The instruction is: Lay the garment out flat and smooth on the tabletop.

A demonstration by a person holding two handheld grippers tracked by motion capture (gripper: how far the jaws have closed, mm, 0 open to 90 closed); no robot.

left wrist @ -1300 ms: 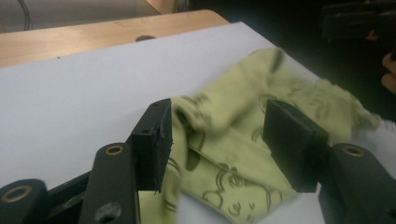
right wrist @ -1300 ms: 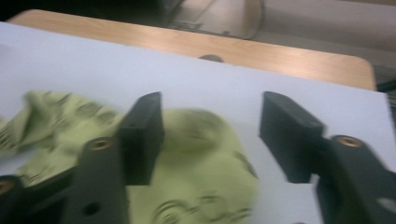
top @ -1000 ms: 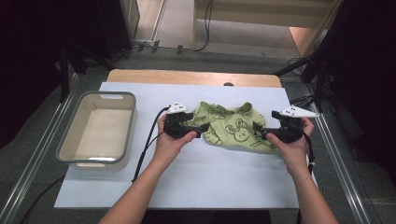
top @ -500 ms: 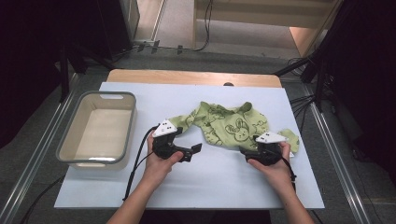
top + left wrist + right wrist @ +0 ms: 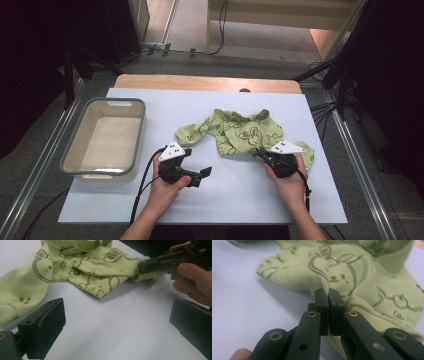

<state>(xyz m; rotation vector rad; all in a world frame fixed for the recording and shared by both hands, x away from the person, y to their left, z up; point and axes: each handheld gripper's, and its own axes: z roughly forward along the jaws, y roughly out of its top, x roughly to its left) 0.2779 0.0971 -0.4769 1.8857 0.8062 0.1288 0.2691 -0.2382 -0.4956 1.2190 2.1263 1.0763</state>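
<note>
A light green baby garment (image 5: 245, 132) with rabbit prints lies spread on the white table (image 5: 225, 200). My right gripper (image 5: 261, 154) is at its near right edge. Its jaws have just been closing and are shut on a fold of the cloth (image 5: 362, 277), pinched at the tips (image 5: 328, 293). My left gripper (image 5: 200, 176) rests on bare table just left of the garment, below a sleeve, with jaws wide open and nothing between them (image 5: 117, 325). In the left gripper view the garment (image 5: 95, 272) lies ahead, with the right gripper (image 5: 143, 266) clamped on its far edge.
A grey plastic basin (image 5: 97, 171) stands empty at the table's left side. A wooden strip (image 5: 207, 82) runs along the far edge of the table. Black cables trail from both grippers toward the near edge.
Both hands have come toward the near edge of the table. The right jaws have closed on the garment's edge. The left gripper has moved off the garment, now lying flatter and more spread.
</note>
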